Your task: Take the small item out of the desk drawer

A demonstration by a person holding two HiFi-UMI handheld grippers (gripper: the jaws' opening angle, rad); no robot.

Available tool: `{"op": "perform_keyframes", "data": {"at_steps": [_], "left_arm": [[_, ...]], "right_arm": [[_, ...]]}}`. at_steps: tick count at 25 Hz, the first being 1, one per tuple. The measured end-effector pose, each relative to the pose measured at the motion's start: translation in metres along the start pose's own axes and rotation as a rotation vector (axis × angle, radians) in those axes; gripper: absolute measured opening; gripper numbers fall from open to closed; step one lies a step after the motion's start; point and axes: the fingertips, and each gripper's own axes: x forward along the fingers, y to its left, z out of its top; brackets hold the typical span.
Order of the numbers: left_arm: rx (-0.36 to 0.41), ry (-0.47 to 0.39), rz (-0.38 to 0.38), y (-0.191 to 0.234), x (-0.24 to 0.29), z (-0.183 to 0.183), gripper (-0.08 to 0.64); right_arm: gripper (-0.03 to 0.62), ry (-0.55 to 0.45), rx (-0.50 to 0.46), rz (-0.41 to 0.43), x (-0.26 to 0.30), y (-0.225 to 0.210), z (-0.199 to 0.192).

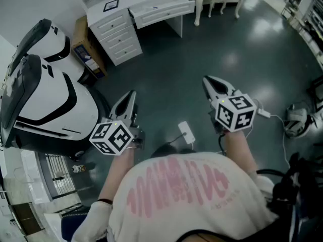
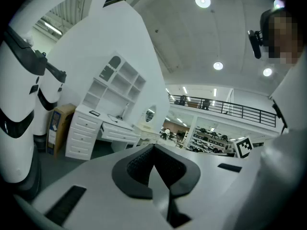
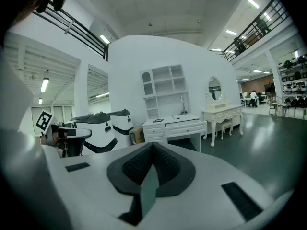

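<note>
White desk [image 1: 132,14] stands well apart from the person across the floor [image 1: 202,49]. The item in its drawer [image 1: 164,11] cannot be seen. Left gripper [image 1: 132,94] and right gripper [image 1: 207,80] are both clenched on nothing, so the whole task seems still to do.

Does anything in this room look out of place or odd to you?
Two things. A small white block with a cable lies loose on the dark floor, where feet could catch it. The wide drawer of the white desk seems to stand pulled out, past the desktop edge.
</note>
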Motion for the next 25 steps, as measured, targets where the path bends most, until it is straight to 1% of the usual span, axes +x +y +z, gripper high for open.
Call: {"op": "perform_keyframes", "data": {"at_steps": [4,9,14,16,19,21,23,25], "left_arm": [[0.003,0.002,0.0,-0.001,0.0,-0.002,0.029],[-0.008,-0.004,0.011,0.008,0.0,0.001,0.029],[-0.027,0.0,0.034,0.019,0.004,-0.001,0.029],[-0.048,0.008,0.04,0.029,0.009,-0.002,0.029],[-0.066,0.024,0.041,0.046,0.024,-0.005,0.031],[-0.071,0.028,0.019,0.056,0.04,-0.003,0.031],[-0.096,0.024,-0.007,0.068,0.059,0.003,0.029],[-0.118,0.023,-0.017,0.083,0.082,0.012,0.029]], "right_arm": [[0.015,0.001,0.011,0.002,0.002,-0.003,-0.003],[0.015,0.005,0.018,0.013,0.011,-0.001,-0.004],[0.015,0.028,0.113,0.053,0.028,-0.003,-0.015],[0.017,0.044,0.131,0.049,0.037,-0.005,-0.02],[0.017,0.061,0.141,0.02,0.053,-0.016,-0.024],[0.017,0.069,0.162,0.002,0.068,-0.026,-0.023],[0.017,0.08,0.187,-0.011,0.087,-0.037,-0.02],[0.015,0.091,0.204,-0.015,0.11,-0.044,-0.011]]}}
